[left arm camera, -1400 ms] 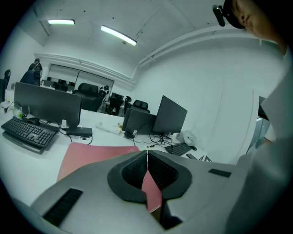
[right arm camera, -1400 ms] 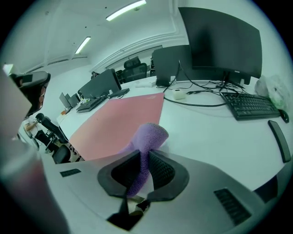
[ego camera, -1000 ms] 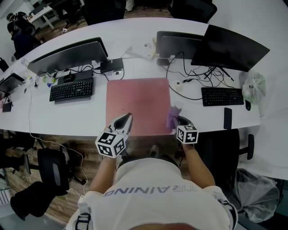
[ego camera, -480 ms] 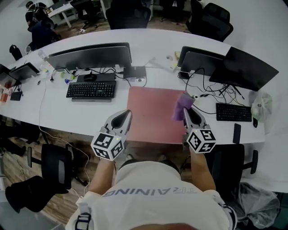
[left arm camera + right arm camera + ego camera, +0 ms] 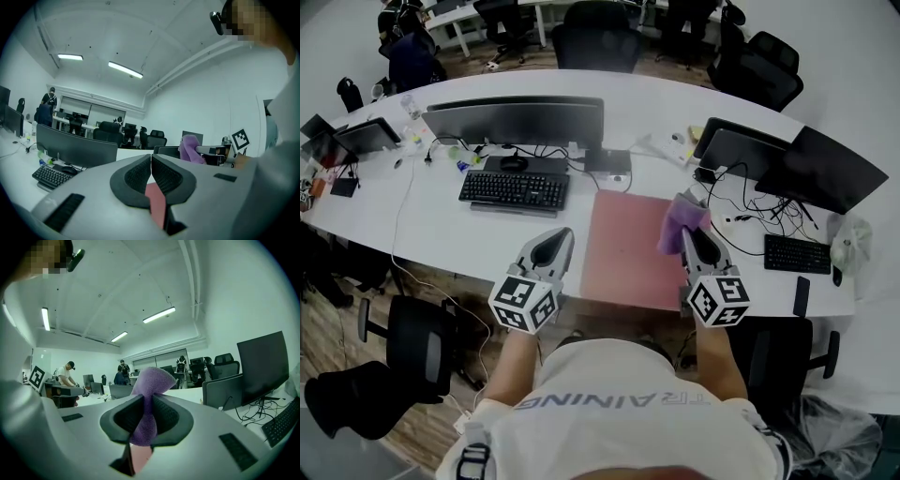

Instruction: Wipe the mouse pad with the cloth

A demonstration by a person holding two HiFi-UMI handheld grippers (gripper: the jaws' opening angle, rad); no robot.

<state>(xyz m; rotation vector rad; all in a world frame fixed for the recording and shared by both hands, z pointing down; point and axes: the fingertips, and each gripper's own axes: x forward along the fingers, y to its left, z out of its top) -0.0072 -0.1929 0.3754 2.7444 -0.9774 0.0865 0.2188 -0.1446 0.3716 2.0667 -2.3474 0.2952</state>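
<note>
A pink mouse pad (image 5: 628,246) lies flat on the white desk (image 5: 459,234), between the two keyboards. The purple cloth (image 5: 679,221) is bunched between the jaws of my right gripper (image 5: 694,238), which hangs above the pad's right edge. In the right gripper view the cloth (image 5: 149,399) sticks up out of the shut jaws. My left gripper (image 5: 551,249) is held over the desk just left of the pad, jaws together and empty. The left gripper view shows a strip of pad (image 5: 156,202) below the shut gripper (image 5: 151,161) and the cloth (image 5: 190,148) off to the right.
A black keyboard (image 5: 514,190) and a mouse (image 5: 514,163) sit left of the pad under a monitor (image 5: 516,120). Right of the pad are tangled cables (image 5: 748,217), another keyboard (image 5: 797,254), a phone (image 5: 802,296) and two monitors (image 5: 823,171). Office chairs stand around the desk.
The head view has swung so the pad now lies further right and closer. Both grippers have risen and moved forward; the right one carried the cloth over the pad's right edge.
</note>
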